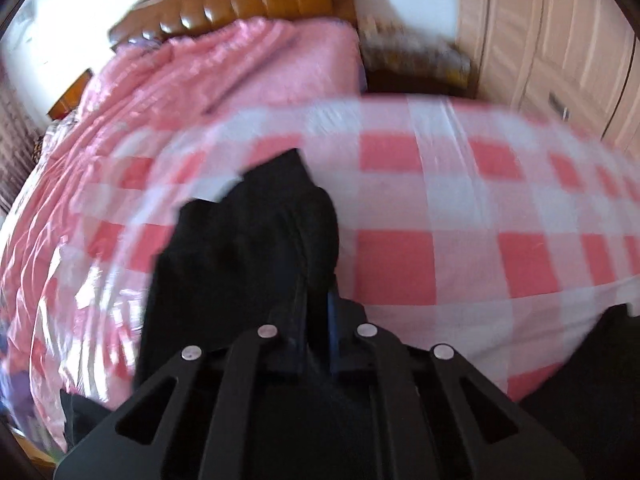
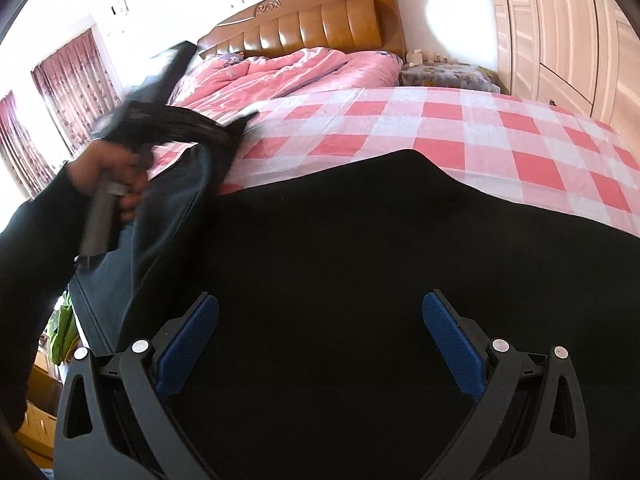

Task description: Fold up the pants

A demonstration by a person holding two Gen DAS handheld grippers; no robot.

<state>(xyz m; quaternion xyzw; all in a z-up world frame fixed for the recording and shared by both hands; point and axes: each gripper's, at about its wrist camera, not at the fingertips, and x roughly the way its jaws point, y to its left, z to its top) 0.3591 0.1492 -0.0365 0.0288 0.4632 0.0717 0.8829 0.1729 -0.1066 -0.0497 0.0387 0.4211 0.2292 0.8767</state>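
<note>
The black pants [image 2: 340, 248] are lying spread across the near part of the bed, on top of the pink-and-white checked sheet [image 2: 440, 120], with one end being lifted at the left side. The left gripper [image 1: 316, 280] is pinching that raised end: its jaws are closed tight together with a bunch of the dark cloth caught between them, and the fabric is bulging up ahead of the fingers and hanging down to the left of them. From the other side, the person's left hand [image 2: 108, 176] is showing wrapped round the grey handle of that tool, a dark sleeve [image 2: 28, 264] running back from it, and the gathered cloth is draping down from the tool toward the bed's edge. That part is blurred, so the fold of the cloth there is hard to make out.

The right gripper [image 2: 320, 344] is hovering over the broad flat part of the pants, its jaws standing wide apart, the blue pads [image 2: 452, 344] facing each other with nothing clamped between them; whether the tips are touching the cloth, I cannot tell.

Farther up the bed a rumpled pink quilt [image 2: 288, 72] is lying against the padded brown headboard [image 2: 320, 24]. A pale wardrobe [image 2: 560, 40] is standing along the right wall, and reddish curtains [image 2: 72, 84] are hanging at the window on the left.
</note>
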